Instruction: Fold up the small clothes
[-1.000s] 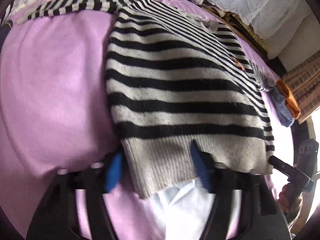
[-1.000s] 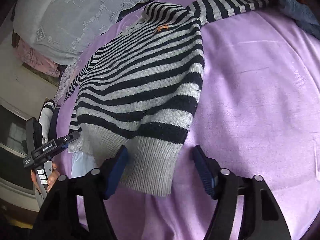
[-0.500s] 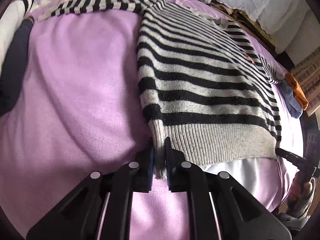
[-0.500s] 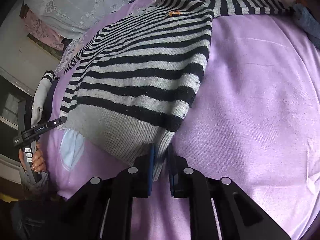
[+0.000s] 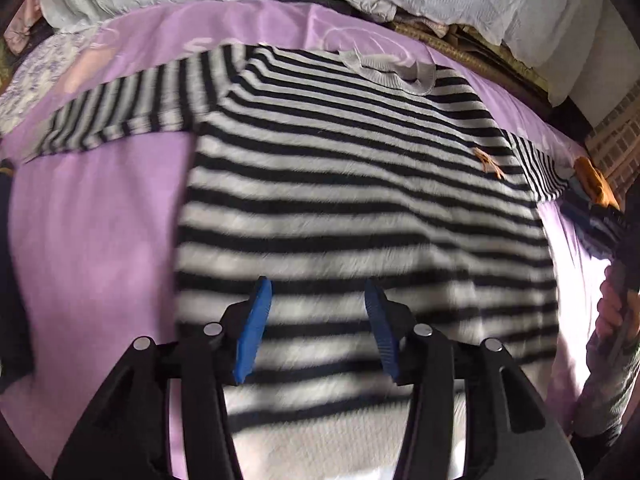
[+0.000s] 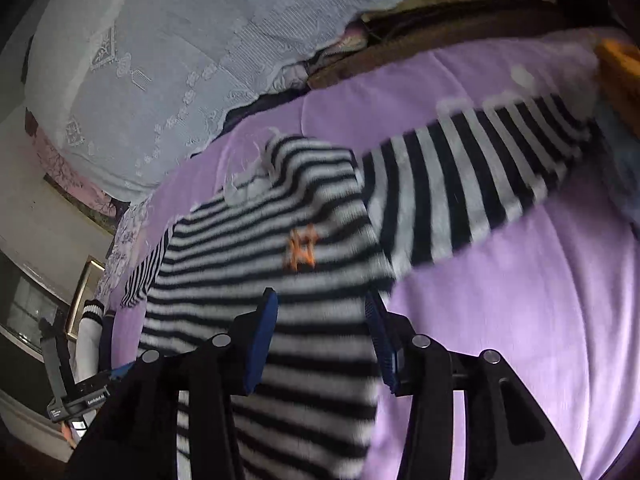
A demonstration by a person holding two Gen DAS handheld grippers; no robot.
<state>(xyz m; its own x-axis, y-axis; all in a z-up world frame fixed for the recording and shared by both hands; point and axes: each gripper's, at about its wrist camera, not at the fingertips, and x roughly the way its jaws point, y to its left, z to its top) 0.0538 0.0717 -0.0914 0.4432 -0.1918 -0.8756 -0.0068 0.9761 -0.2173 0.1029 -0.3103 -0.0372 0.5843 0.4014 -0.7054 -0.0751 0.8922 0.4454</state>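
A black-and-white striped sweater (image 5: 340,184) lies flat, front up, on a purple blanket (image 5: 92,240), collar (image 5: 392,72) at the far side and both sleeves spread outwards. An orange emblem (image 5: 488,162) marks its chest. My left gripper (image 5: 317,284) hovers over the lower body on the sweater's left half; its jaws are opening with nothing pinched between them. My right gripper (image 6: 321,298) hangs over the sweater (image 6: 256,248) just below the emblem (image 6: 302,250), jaws also opening and holding nothing. The ribbed hem (image 5: 340,440) lies under my left gripper's fingers.
White lace bedding (image 6: 180,60) is piled along the far edge of the blanket. Orange and blue clothes (image 5: 596,180) lie beyond the right sleeve (image 6: 480,184). A hand (image 5: 616,304) shows at the right edge of the left wrist view.
Half a second ago each gripper was shut on a corner of the hem. Both have let go, opened, and moved forward and up over the sweater's body.
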